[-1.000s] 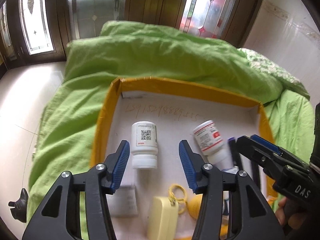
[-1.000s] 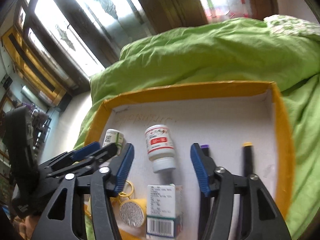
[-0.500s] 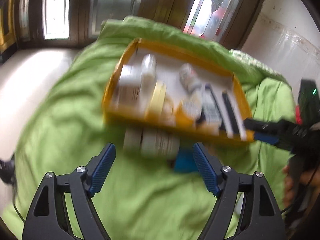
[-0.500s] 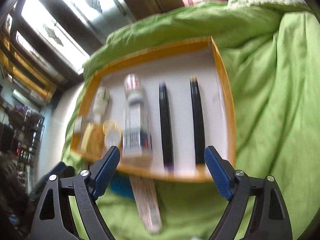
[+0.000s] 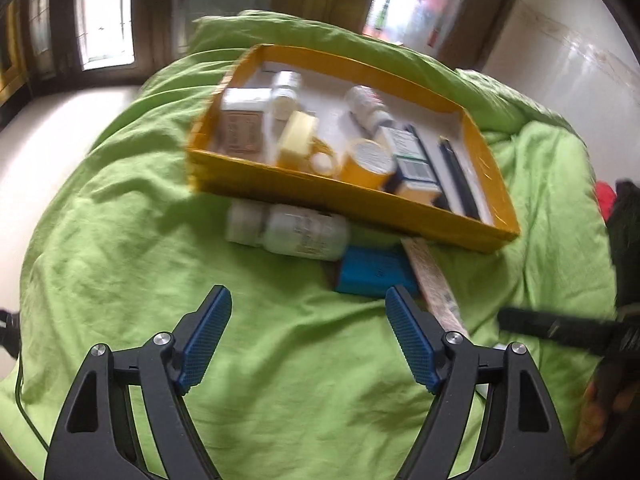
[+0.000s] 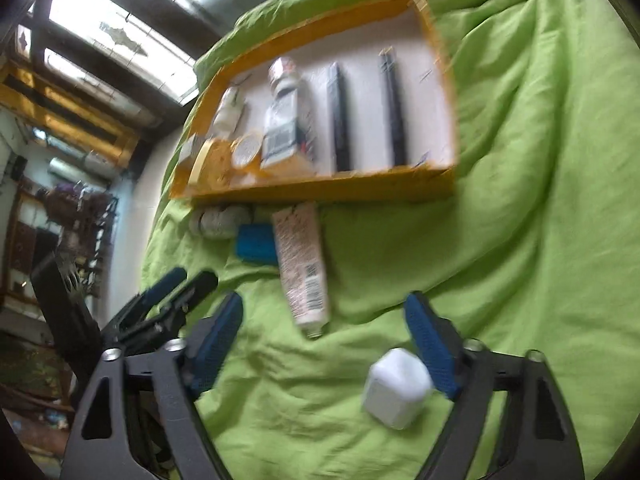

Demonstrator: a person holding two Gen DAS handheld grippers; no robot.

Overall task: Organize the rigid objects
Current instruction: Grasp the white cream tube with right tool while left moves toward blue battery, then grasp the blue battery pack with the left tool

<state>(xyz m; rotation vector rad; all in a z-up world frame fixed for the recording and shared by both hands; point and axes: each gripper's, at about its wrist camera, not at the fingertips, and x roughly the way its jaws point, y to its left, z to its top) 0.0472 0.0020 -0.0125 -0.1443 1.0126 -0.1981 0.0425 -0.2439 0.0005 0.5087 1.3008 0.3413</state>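
A yellow-walled tray (image 5: 344,196) (image 6: 320,190) lies on the green bedding and holds bottles, boxes, a yellow round tin and two dark pens. In front of it lie a white bottle (image 5: 292,230) on its side, a blue flat box (image 5: 372,270) (image 6: 256,244) and a long tube (image 6: 302,268) (image 5: 434,280). A white cube (image 6: 396,388) sits by the inside of my right gripper's right finger. My left gripper (image 5: 308,338) is open and empty, short of the bottle. My right gripper (image 6: 328,344) is open over the bedding.
Green bedding (image 5: 120,240) covers the whole surface, with folds at the right (image 6: 540,160). Dark window frames (image 5: 160,20) stand behind the tray. A white tiled wall (image 5: 560,60) is at the right. The left gripper also shows in the right wrist view (image 6: 160,304).
Both grippers have pulled back from over the tray and opened wider. The tray has shrunk in view; the bottle, blue box, tube and white cube on the bedding now show.
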